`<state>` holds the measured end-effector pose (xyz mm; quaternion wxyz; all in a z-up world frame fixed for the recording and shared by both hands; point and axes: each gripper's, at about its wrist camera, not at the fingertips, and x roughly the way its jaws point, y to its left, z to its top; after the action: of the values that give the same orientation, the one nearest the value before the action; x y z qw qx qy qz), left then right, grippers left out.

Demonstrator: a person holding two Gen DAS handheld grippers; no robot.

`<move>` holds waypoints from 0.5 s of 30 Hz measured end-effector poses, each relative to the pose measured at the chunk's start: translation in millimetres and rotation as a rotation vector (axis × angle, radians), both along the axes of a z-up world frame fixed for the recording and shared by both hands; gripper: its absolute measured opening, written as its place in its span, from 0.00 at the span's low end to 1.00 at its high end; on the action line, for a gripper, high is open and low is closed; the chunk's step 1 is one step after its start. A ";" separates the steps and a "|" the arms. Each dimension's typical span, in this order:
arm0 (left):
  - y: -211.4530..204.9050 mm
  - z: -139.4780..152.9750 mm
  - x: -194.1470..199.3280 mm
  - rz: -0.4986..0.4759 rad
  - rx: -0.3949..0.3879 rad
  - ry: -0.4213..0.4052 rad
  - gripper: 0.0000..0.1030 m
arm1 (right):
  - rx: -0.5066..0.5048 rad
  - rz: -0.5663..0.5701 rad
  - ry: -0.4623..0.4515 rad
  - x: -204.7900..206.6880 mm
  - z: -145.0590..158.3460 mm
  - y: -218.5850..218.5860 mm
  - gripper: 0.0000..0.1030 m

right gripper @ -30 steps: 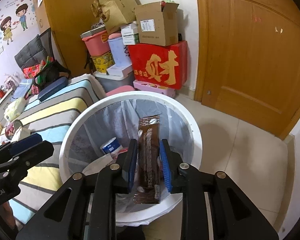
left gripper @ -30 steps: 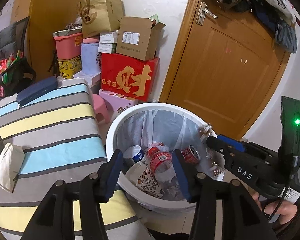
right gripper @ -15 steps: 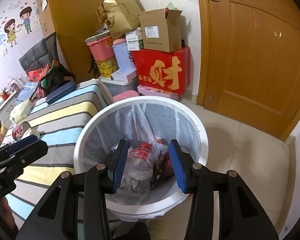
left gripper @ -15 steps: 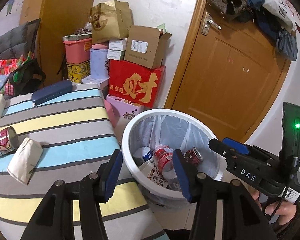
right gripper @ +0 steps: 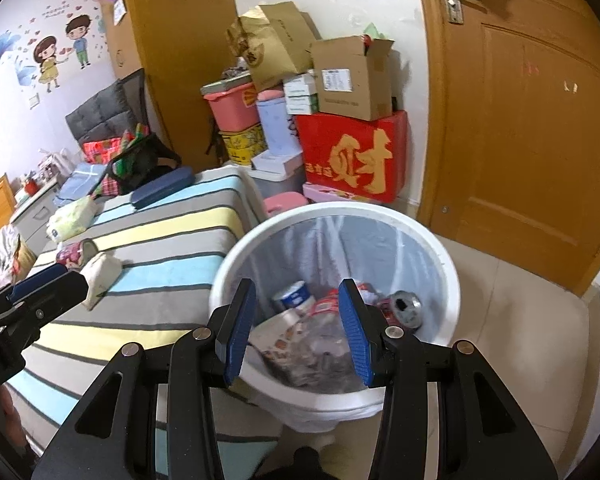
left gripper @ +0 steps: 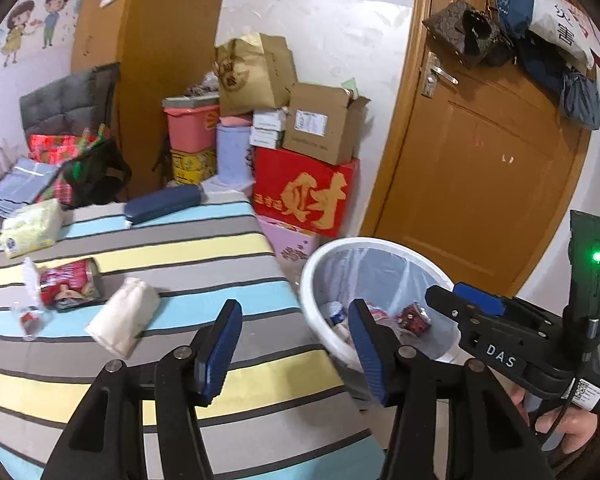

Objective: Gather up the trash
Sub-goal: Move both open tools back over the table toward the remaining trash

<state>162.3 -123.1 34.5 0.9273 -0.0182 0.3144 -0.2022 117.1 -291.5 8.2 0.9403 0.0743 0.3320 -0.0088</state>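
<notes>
A white bin (right gripper: 340, 210) with a clear liner stands on the floor beside a striped bed (left gripper: 180, 248). It holds a red can (right gripper: 402, 306), a plastic bottle (right gripper: 324, 316) and a blue-and-white cup (right gripper: 294, 300). My right gripper (right gripper: 297, 292) hangs open over the bin's near rim, with nothing between its pads. My left gripper (left gripper: 294, 312) is over the bed's edge next to the bin (left gripper: 380, 242); its jaws are opening and empty. On the bed lie a red can (left gripper: 70, 286), a white pouch (left gripper: 122, 320) and a small clear wrapper (left gripper: 28, 318).
A tissue pack (left gripper: 30, 228) and a navy case (left gripper: 162, 204) lie farther up the bed. Stacked boxes, among them a red one (left gripper: 306, 196), stand against the wall behind the bin. A wooden door (right gripper: 532, 120) is at the right, with tiled floor before it.
The right gripper opened and the brown wrapper it held dropped into the bin. Both grippers drew back from the bin. The left view swung toward the bed, and its jaws widened a little.
</notes>
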 end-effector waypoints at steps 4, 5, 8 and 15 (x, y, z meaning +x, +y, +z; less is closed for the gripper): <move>17.2 3.0 -7.6 0.025 -0.010 -0.007 0.56 | -0.009 0.025 -0.015 -2.6 2.4 14.3 0.43; 22.5 4.3 -10.3 0.033 -0.007 -0.016 0.56 | -0.011 0.029 -0.016 -2.6 2.8 17.2 0.43; 34.7 6.6 -14.6 0.053 -0.012 -0.025 0.56 | -0.012 0.052 -0.020 -0.8 4.1 28.8 0.43; 71.2 7.1 -22.3 0.118 -0.018 -0.032 0.56 | -0.008 0.096 -0.024 0.6 3.9 55.9 0.46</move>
<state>140.0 -51.9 41.6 0.9424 -0.0416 0.2960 -0.1503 117.7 -235.6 12.1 0.9439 0.0545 0.3237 0.0358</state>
